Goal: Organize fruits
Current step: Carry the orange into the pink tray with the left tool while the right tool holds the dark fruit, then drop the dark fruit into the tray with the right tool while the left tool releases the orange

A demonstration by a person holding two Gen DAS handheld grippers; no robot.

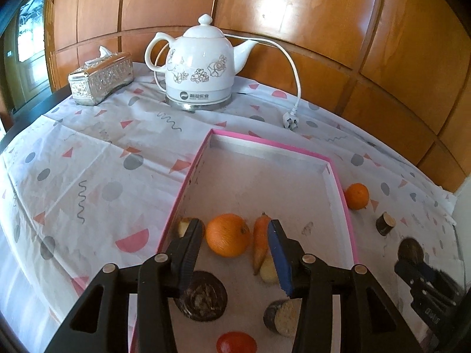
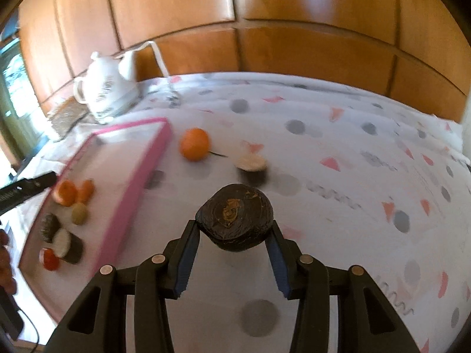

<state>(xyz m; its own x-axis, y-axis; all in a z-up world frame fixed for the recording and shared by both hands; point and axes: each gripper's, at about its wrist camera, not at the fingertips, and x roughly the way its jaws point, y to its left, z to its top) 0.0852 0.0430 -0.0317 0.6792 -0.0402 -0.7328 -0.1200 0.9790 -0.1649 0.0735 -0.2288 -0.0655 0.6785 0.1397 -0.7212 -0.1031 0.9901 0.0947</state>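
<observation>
— What did the table (image 2: 338,135) look like?
— A patterned cloth covered it, wood panelling behind.

— And the tools?
— The left tool (image 1: 235,247) hung released over the pink-rimmed box (image 1: 343,188), an orange (image 1: 228,234) just ahead. The right tool (image 2: 234,229) was clenched on a dark fruit (image 2: 235,219), beside the box; a second orange (image 2: 195,143) lay farther off.

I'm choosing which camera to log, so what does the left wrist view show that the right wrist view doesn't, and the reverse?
Only the left wrist view shows the open left gripper over the tray and the loose plug. Only the right wrist view shows the right gripper clamping the dark round fruit above the tablecloth. Both show the pink tray, the kettle and an orange outside the tray.
</observation>
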